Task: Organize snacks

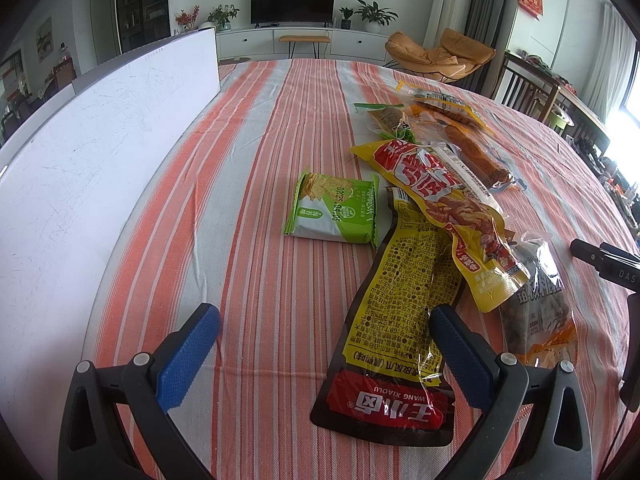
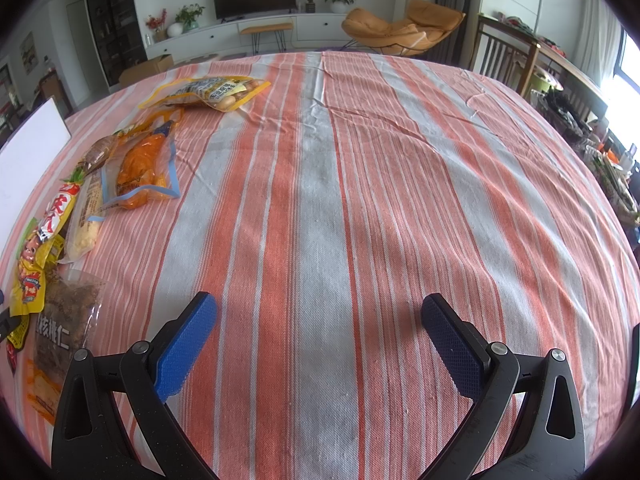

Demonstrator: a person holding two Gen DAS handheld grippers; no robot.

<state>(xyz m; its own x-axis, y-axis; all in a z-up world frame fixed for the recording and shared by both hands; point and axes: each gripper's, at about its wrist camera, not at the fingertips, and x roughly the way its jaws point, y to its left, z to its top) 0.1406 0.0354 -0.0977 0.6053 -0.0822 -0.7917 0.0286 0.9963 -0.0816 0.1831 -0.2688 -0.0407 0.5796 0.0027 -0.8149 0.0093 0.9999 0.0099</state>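
Orange and white striped tablecloth [image 2: 320, 208], living room with TV [image 1: 293, 3] far behind. Left gripper [image 1: 324, 344] spread wide, holding nothing, yellow chicken feet pack [image 1: 400, 312] lying flat between its fingers, right pad [image 1: 460, 356] over its edge. Green cracker packet [image 1: 334, 210] just ahead. Right gripper [image 2: 318, 342] spread wide too, only cloth ahead, snack pile off to its left with walnut bag [image 2: 64, 320] nearest.

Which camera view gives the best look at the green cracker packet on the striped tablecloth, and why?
The left wrist view. There the green cracker packet lies whole and unobstructed on the striped tablecloth, just left of the yellow snack pouches, with its printing visible. The right wrist view does not show it; that camera looks mostly at bare cloth, with other snacks along its left edge.
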